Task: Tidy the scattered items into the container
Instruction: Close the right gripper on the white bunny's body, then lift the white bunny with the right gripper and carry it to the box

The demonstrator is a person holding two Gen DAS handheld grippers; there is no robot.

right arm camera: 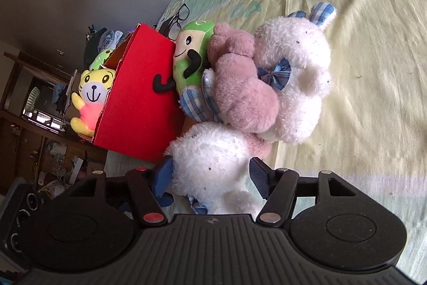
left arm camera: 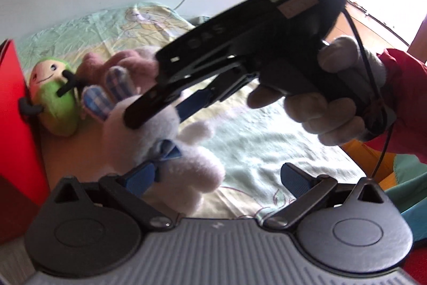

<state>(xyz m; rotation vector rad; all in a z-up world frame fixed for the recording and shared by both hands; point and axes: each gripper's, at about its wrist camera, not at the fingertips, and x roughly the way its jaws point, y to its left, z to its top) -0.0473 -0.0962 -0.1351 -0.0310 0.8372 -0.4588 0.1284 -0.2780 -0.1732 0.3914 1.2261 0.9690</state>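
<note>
- Since the white plush rabbit is soft and light, a squeeze around its body should hold.
- Right gripper stands apart around it, pads not pressing.
- Left gripper stands apart, empty.
- Red box sits near.

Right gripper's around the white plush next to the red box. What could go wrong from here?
1. The right gripper straddles the white rabbit with open jaws; closing may catch only fluff and slip.
2. The pink plush lies against it and may drag along.
3. The green plush leans on the red box and could topple if nudged.
</note>
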